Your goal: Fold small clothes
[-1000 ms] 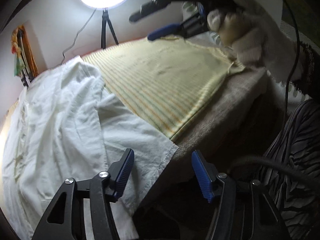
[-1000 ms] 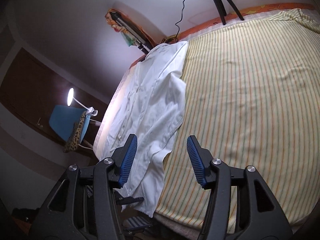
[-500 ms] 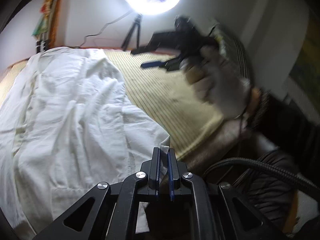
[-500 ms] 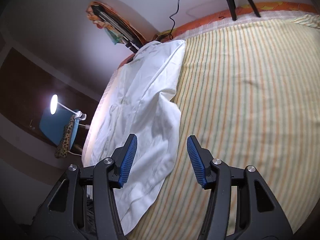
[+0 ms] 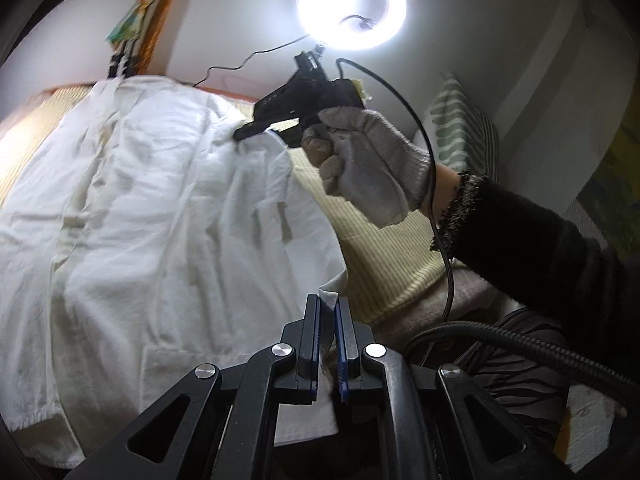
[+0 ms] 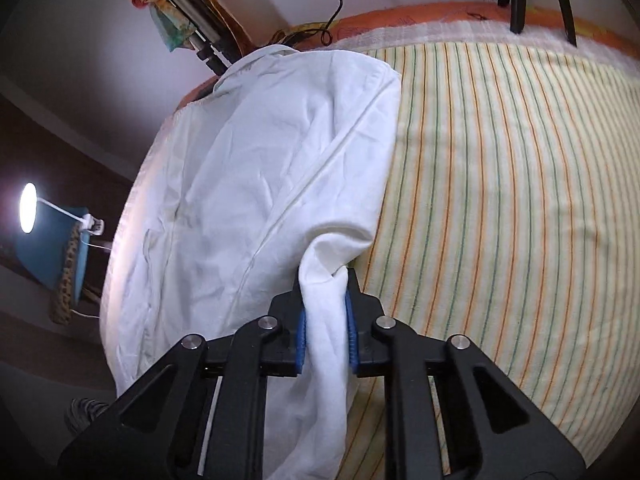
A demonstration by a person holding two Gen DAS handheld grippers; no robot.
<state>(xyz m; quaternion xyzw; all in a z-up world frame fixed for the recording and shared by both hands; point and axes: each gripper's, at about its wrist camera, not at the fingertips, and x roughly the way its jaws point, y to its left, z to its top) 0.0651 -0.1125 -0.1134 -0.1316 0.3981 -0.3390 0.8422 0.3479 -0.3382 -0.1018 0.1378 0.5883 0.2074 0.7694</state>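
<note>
White shirt (image 6: 248,184) spread across left of frame on striped bed (image 6: 500,200) | left claw (image 5: 327,320) clamped on hem corner | right claw (image 6: 326,312) just closed, pinching bunched sleeve edge | advice: lift both together, keep the edge taut, fold inward evenly.

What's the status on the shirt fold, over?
Left gripper shut on white shirt hem corner. Right gripper, jaws just closing, clamped on bunched shirt edge. Shirt lies on striped sheet. Nothing in the way.
</note>
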